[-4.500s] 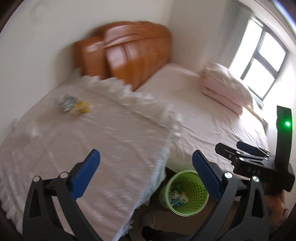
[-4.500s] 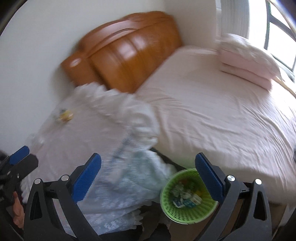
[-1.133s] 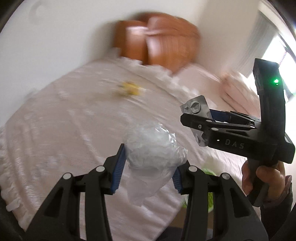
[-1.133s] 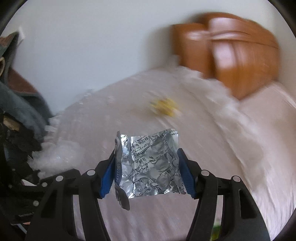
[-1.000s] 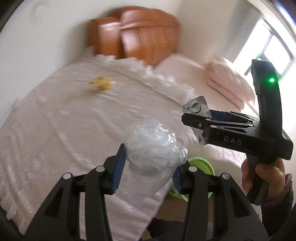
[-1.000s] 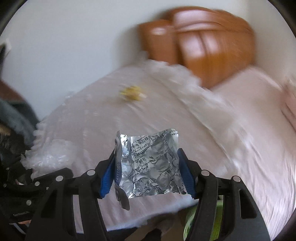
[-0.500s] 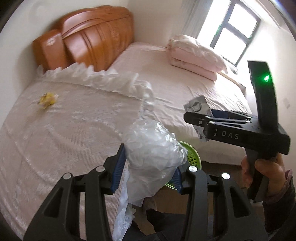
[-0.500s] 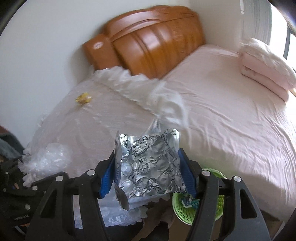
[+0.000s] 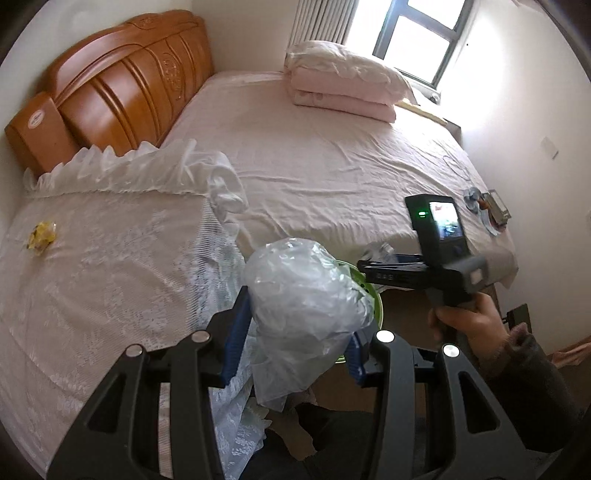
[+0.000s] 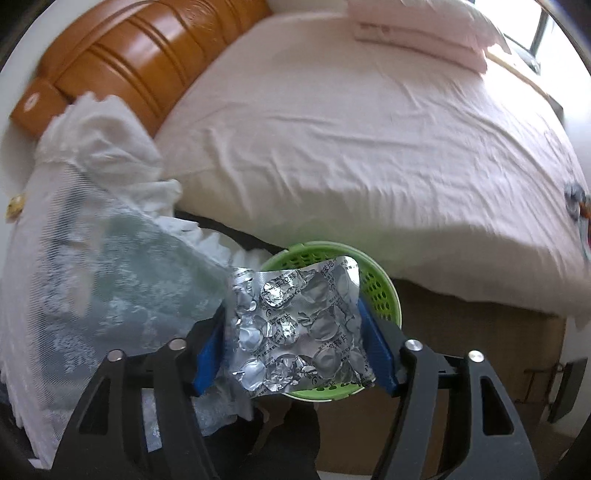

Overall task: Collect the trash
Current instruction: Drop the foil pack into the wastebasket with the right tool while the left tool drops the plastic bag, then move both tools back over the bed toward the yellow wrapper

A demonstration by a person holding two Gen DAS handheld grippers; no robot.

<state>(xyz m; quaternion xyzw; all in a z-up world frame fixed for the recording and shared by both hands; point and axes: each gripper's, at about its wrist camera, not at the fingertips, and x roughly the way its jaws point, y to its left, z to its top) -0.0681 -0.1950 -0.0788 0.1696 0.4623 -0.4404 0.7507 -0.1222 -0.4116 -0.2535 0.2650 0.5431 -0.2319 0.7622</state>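
Beyond both sets of fingers spreads the pink bed [image 9: 332, 155]; directly below the right gripper [image 10: 295, 343] stands the green basket [image 10: 384, 291] on the floor. That gripper's jaws have just been opening, with the foil blister sheet [image 10: 295, 325] between the pads, apparently coming loose; tilted as it is, it may glide past the rim. The left gripper [image 9: 295, 339] pinches a crumpled plastic bag [image 9: 303, 299] narrowly; light, it could drift aside. A yellow wrapper [image 9: 41, 236] lies far left of its fingers.

Wooden headboard [image 9: 122, 96] behind a pink-sheeted bed [image 9: 332, 158]; folded quilts [image 9: 343, 88] by the window [image 9: 417, 33]; white lace cloth [image 9: 110, 266] draping the table.
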